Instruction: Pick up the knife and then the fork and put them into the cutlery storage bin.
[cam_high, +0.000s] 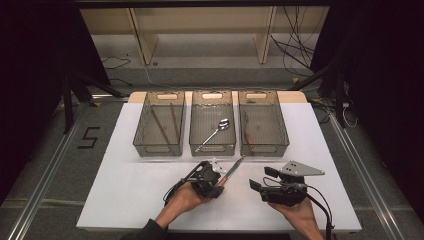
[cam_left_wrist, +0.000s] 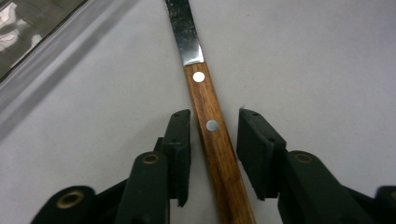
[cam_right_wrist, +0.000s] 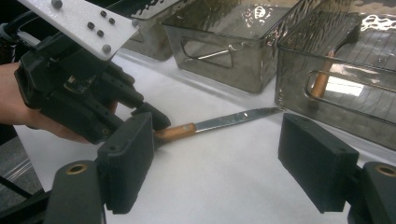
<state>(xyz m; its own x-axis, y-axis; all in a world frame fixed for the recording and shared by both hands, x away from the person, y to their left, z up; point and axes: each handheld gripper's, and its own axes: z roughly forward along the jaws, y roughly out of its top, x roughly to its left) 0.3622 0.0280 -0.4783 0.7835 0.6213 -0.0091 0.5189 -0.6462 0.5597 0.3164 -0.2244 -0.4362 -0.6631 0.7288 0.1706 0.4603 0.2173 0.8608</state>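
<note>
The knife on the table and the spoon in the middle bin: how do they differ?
The knife has a wooden handle with rivets; the spoon looks all metal. The knife lies on the white table, outside the bins; the spoon lies inside the middle bin. The knife's handle sits between the jaws of the left hand-held gripper, with gaps on both sides; nothing is near the spoon. Both lie flat and slanted.

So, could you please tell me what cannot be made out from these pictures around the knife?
- Knife tip: left gripper view, cut off by the top edge.
- Handle end: right gripper view, hidden behind the left hand-held gripper.
- Contents of the right bin: high view, too small to name.
- Whether the left pads touch the handle: a gap shows on both sides.
</note>
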